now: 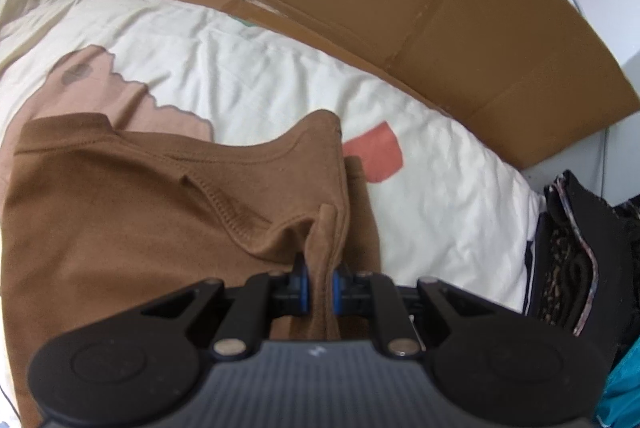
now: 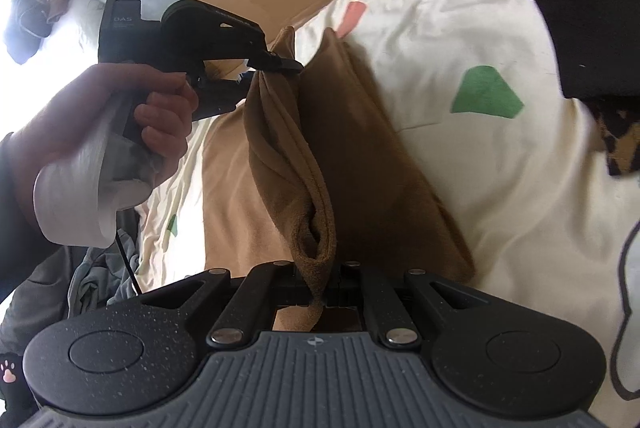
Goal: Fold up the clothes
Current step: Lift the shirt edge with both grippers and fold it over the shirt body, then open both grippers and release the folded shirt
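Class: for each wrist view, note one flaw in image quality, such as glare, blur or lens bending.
Left wrist view: fisheye bends the cardboard box edge into a curve, corners darken. Right wrist view: daylight glare washes out the left edge beside the hand; brown garment looks softly blurred.

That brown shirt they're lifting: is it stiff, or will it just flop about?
Probably floppy: the brown shirt sags in soft folds between the left gripper and the right gripper. It likely weighs little, since small pinches hold it. It seems soft knit, so unlikely to slip.
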`<action>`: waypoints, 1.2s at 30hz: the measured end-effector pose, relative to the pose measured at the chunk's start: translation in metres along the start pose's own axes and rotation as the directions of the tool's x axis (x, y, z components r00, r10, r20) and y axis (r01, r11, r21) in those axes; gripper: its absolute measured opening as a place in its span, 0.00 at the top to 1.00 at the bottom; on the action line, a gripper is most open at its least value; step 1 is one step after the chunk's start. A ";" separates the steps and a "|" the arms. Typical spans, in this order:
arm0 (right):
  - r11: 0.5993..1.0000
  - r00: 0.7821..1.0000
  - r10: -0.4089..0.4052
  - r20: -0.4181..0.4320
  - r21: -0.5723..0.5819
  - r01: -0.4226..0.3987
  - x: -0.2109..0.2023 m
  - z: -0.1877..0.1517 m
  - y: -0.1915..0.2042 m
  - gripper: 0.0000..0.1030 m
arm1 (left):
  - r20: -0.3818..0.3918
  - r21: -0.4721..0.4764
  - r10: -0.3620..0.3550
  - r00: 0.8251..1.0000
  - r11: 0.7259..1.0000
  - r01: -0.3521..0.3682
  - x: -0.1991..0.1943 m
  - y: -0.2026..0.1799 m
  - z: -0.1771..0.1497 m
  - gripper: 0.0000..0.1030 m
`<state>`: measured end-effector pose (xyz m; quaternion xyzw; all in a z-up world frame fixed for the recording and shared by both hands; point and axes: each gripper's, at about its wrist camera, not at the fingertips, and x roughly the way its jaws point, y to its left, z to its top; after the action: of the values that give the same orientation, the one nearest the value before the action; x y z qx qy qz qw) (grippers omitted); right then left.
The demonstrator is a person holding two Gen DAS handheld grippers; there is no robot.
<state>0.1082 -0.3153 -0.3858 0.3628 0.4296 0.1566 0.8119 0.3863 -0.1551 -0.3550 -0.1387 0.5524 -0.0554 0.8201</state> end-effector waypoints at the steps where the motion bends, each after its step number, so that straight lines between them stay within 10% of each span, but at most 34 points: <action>1: 1.000 1.000 -0.003 -0.001 0.003 0.003 -0.002 -0.001 -0.002 0.99 | -0.004 0.009 0.005 1.000 1.000 -0.005 0.002 -0.003 -0.001 0.89; 12: 0.997 1.000 -0.017 -0.017 0.070 0.018 -0.004 -0.007 -0.021 0.99 | -0.035 0.050 -0.024 0.999 0.998 0.026 0.019 -0.014 -0.002 0.74; 36: 0.977 0.989 -0.126 0.084 0.182 0.109 -0.018 -0.006 -0.032 0.95 | -0.054 0.269 -0.070 0.996 0.960 0.082 -0.008 0.007 -0.047 0.86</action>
<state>0.0907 -0.3442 -0.4006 0.4147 0.4236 0.0522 0.8037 0.3392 -0.1543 -0.3664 -0.0452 0.5515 -0.1651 0.8164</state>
